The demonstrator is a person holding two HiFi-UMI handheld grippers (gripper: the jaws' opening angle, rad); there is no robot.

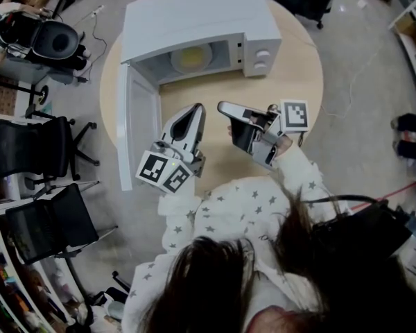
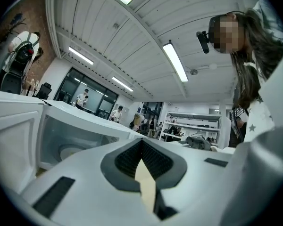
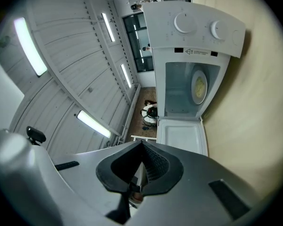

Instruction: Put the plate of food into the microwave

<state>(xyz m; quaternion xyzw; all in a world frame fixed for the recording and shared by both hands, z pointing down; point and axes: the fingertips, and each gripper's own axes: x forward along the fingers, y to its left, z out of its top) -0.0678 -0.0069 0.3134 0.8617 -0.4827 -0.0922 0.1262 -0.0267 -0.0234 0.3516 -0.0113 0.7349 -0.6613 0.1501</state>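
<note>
A white microwave (image 1: pixel 194 12) stands at the back of a round wooden table (image 1: pixel 291 68). Its door (image 1: pixel 135 123) hangs wide open to the left. The plate of yellow food (image 1: pixel 191 57) lies inside the cavity and also shows in the left gripper view as the plate (image 2: pixel 68 152) and in the right gripper view as the plate (image 3: pixel 199 86). My left gripper (image 1: pixel 198 107) is held above the table in front of the opening, shut and holding nothing. Beside it, my right gripper (image 1: pixel 222 107) is tilted on its side, jaws shut and empty. Both grippers are well clear of the microwave.
Two black office chairs (image 1: pixel 35 151) (image 1: pixel 48 227) stand on the floor left of the table. A black and white machine (image 1: pixel 48 40) sits at the far left. Someone's dark shoes (image 1: pixel 409 123) show at the right edge. The microwave's knobs (image 1: pixel 263 54) face the table's bare front part.
</note>
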